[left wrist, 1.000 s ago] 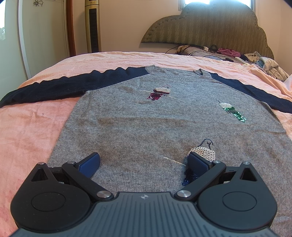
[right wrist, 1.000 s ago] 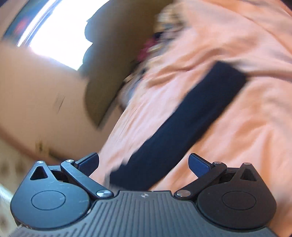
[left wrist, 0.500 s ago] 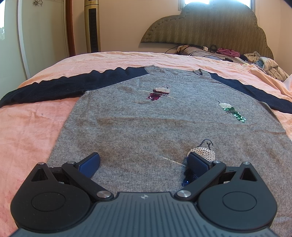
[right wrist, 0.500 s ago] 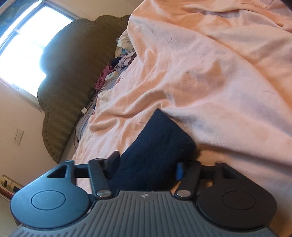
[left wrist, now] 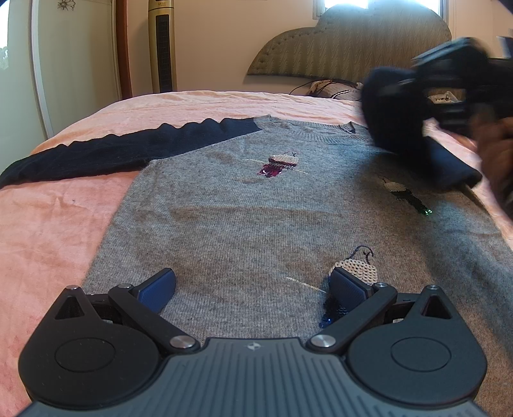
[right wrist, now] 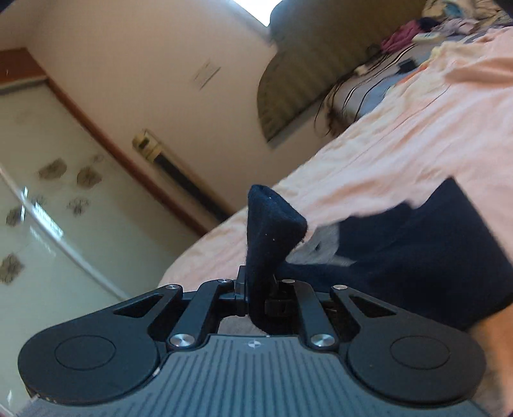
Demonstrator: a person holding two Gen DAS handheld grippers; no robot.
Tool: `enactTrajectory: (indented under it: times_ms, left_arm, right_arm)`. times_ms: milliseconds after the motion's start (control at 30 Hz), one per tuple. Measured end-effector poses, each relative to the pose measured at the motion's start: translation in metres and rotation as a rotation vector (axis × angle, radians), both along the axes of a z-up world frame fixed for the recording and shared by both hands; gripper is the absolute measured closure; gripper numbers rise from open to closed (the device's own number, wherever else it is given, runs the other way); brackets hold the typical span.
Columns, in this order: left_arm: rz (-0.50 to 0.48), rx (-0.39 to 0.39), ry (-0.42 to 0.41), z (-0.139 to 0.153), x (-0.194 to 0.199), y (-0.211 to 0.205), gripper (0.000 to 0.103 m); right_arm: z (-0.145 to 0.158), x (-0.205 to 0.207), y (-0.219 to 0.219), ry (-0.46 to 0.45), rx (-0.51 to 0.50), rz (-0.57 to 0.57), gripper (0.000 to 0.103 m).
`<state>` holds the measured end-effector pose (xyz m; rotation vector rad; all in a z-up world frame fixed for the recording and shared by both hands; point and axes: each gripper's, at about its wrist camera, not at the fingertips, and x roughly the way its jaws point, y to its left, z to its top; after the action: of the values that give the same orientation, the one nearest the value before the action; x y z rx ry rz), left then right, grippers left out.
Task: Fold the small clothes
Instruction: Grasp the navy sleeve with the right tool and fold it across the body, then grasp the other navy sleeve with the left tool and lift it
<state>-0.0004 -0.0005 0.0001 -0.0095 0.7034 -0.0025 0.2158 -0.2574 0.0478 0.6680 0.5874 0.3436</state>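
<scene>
The pink bed (left wrist: 48,224) holds a soft, floppy gray sweater (left wrist: 256,224). The right tool (right wrist: 256,295) pinches what looks like its dark sleeve (right wrist: 272,224) end, a good spot; the left tool (left wrist: 253,285) gapes wide.

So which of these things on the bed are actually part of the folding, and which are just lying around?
Part of the job:
- grey sweater, spread flat
- its navy right sleeve, pinched and lifted by the right gripper
- left gripper, fingers apart over the hem

Just lying about:
- clothes pile by the headboard
- tower fan
</scene>
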Motion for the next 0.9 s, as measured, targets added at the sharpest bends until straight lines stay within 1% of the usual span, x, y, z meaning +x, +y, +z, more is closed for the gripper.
enactTrajectory:
  times_ms: [33, 67, 100, 167, 200, 233, 267, 333, 367, 400, 433, 467, 500, 533, 567, 600, 633, 667, 700, 733, 767, 800, 833, 867, 900]
  left_arm:
    - [0.0, -0.001, 0.0, 0.001, -0.001, 0.001, 0.0]
    - [-0.001, -0.002, -0.001, 0.001, -0.001, 0.0, 0.0]
    - [-0.001, -0.003, -0.001, 0.001, -0.001, 0.0, 0.0]
    - [-0.003, -0.009, -0.003, 0.001, -0.002, 0.0, 0.0]
    - [-0.002, -0.017, -0.005, 0.001, -0.002, 0.002, 0.0]
    - [-0.002, -0.025, -0.008, 0.001, -0.003, 0.002, 0.0]
    - [-0.002, -0.032, -0.01, 0.002, -0.003, 0.004, 0.0]
    - [-0.001, -0.063, -0.02, 0.003, -0.005, 0.008, 0.0]
    - [-0.002, -0.084, -0.026, 0.003, -0.006, 0.011, 0.0]
    - [0.001, -0.122, -0.03, 0.005, -0.006, 0.015, 0.0]
    - [0.005, -0.165, -0.02, 0.009, -0.004, 0.019, 0.0]
    - [-0.014, -0.224, -0.016, 0.013, 0.001, 0.024, 0.0]
    - [-0.04, -0.309, -0.012, 0.02, 0.008, 0.03, 0.0]
    - [-0.06, -0.4, -0.005, 0.027, 0.017, 0.035, 0.0]
    - [-0.07, -0.488, 0.004, 0.034, 0.029, 0.04, 0.0]
    - [-0.078, -0.554, 0.016, 0.038, 0.041, 0.042, 0.0]
    - [-0.089, -0.606, 0.03, 0.039, 0.057, 0.042, 0.0]
    - [-0.107, -0.631, 0.043, 0.038, 0.073, 0.04, 0.0]
    - [-0.11, -0.634, 0.07, 0.033, 0.09, 0.038, 0.0]
    - [-0.083, -0.619, 0.119, 0.025, 0.107, 0.034, 0.0]
    - [-0.059, -0.609, 0.164, 0.018, 0.12, 0.03, 0.004]
    - [-0.049, -0.606, 0.182, 0.011, 0.13, 0.025, 0.008]
    - [-0.053, -0.584, 0.15, 0.012, 0.133, 0.019, 0.009]
    - [-0.065, -0.56, 0.152, 0.013, 0.137, 0.011, 0.025]
    - [-0.082, -0.535, 0.169, 0.013, 0.142, 0.002, 0.059]
  right_arm:
    - [-0.008, 0.004, 0.02, 0.037, -0.034, 0.026, 0.075]
    - [-0.014, 0.008, 0.031, 0.081, -0.058, 0.044, 0.043]
    - [-0.018, 0.005, 0.035, 0.104, -0.064, 0.039, 0.021]
    - [-0.015, -0.018, 0.033, 0.054, -0.03, 0.035, 0.023]
    - [-0.015, -0.037, 0.03, 0.036, -0.019, 0.037, 0.023]
    - [-0.012, -0.046, 0.02, 0.021, -0.016, 0.03, 0.023]
    - [-0.009, -0.057, 0.009, 0.002, -0.022, 0.018, 0.023]
    - [-0.012, -0.078, -0.013, -0.034, -0.071, -0.021, 0.023]
    - [-0.015, -0.085, -0.023, -0.04, -0.097, -0.041, 0.02]
    - [-0.023, -0.091, -0.031, -0.04, -0.12, -0.059, 0.016]
    - [-0.028, -0.096, -0.036, -0.041, -0.138, -0.066, 0.016]
    - [-0.036, -0.097, -0.04, -0.04, -0.157, -0.07, 0.015]
    - [-0.041, -0.101, -0.042, -0.033, -0.169, -0.074, 0.015]
    - [-0.043, -0.102, -0.046, -0.011, -0.138, -0.079, 0.015]
    - [-0.045, -0.098, -0.048, -0.027, -0.098, -0.077, 0.015]
    - [-0.046, -0.1, -0.049, -0.055, -0.077, -0.08, 0.011]
    - [-0.047, -0.1, -0.049, -0.055, -0.073, -0.083, 0.008]
    - [-0.047, -0.098, -0.05, -0.043, -0.069, -0.075, 0.006]
    - [-0.049, -0.096, -0.051, -0.032, -0.059, -0.066, 0.006]
    - [-0.05, -0.095, -0.053, -0.031, -0.048, -0.065, 0.006]
    - [-0.052, -0.095, -0.054, -0.036, -0.037, -0.062, 0.006]
    - [-0.052, -0.095, -0.055, -0.038, -0.028, -0.061, 0.005]
    - [-0.052, -0.095, -0.056, -0.04, -0.021, -0.06, 0.005]
    - [-0.053, -0.095, -0.056, -0.043, -0.015, -0.06, 0.004]
    - [-0.053, -0.095, -0.055, -0.045, -0.015, -0.057, 0.004]
